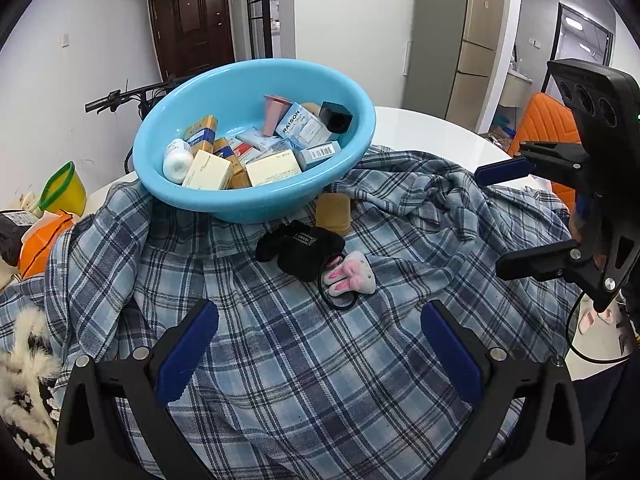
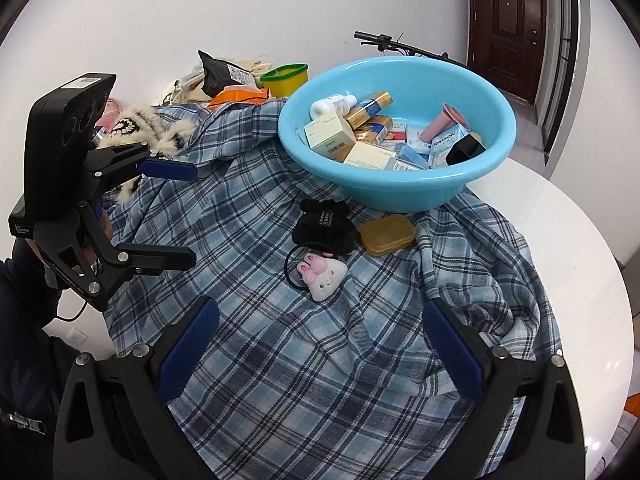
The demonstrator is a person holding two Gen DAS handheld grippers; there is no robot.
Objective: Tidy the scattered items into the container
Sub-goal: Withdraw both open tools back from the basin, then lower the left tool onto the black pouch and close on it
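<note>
The blue basin sits on the plaid shirt spread over the surface, already full of small boxes. Three stray items lie just before it, within easy reach: a black scrunchie, an amber case and a bunny hair tie. The left gripper and right gripper both hover with fingers wide and empty, probably ready to pick.

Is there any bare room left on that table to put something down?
Yes. The plaid cloth lies bare between the two open grippers and the bunny hair tie. The white table is bare right of the cloth. It is crowded just below the blue basin: the black scrunchie, the amber case and the hair tie cluster there. The basin itself is nearly full.
</note>
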